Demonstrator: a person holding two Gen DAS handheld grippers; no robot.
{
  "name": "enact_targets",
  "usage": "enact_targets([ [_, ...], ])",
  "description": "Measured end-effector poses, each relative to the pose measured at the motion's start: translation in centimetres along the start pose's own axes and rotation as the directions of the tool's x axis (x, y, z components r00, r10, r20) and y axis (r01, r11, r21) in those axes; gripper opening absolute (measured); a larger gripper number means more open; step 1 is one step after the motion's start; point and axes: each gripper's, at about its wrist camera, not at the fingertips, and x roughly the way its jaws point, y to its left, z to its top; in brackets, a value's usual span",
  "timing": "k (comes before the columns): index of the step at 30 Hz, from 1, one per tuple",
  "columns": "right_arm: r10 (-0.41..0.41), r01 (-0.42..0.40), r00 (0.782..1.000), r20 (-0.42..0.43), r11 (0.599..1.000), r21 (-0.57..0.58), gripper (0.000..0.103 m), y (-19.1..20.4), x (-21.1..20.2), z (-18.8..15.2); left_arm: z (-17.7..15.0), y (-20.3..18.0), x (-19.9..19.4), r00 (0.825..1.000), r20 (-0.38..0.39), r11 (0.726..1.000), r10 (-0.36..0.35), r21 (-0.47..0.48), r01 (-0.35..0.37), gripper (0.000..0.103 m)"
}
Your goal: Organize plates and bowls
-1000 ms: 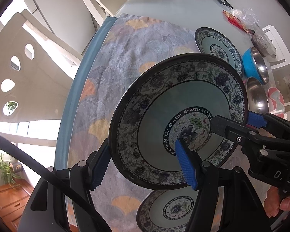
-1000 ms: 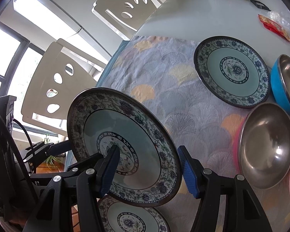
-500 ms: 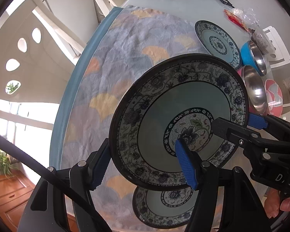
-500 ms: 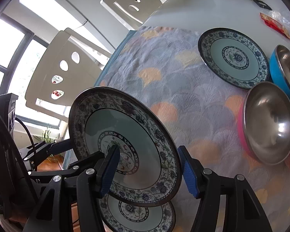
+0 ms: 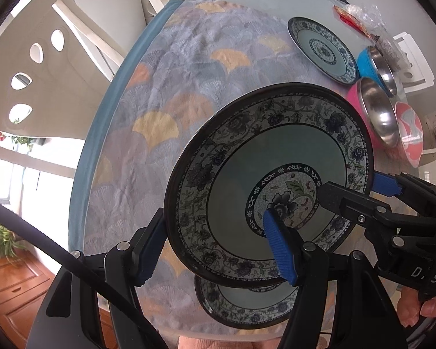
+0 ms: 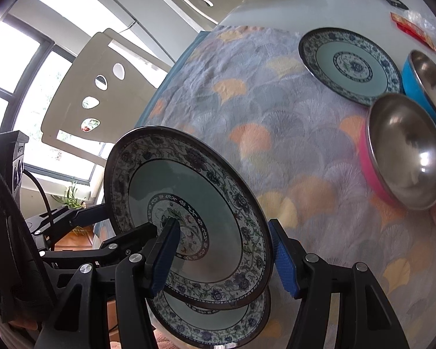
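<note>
A: Two claws gripped the raised plate (image 5: 238, 174)?
B: Yes. Left claw (image 5: 215, 250) and right claw (image 6: 223, 257) each clamped its rim, half-spread, above another plate (image 6: 218, 322) on the surface.

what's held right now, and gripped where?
One patterned plate, lifted, held by both tongs: left tongs clamp one rim edge, right tongs clamp the opposite edge.

The left hand-held gripper (image 5: 218, 250) points straight down, its jaws clamped on one edge of a raised plate (image 5: 264, 157). The right hand-held gripper (image 6: 223, 257) slants downward and grips the opposite edge; fingertips (image 5: 421, 311) show behind it.
</note>
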Motion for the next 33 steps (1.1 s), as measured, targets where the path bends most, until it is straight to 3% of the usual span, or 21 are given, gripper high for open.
enact_targets([
  [33,-0.012,0.016,0.996,-0.09,0.999,0.04,0.061,-0.6,1.6,-5.3,-4.4,-0.9,2.0,0.997,-0.082,0.999,0.008,0.049,-0.004,0.063],
])
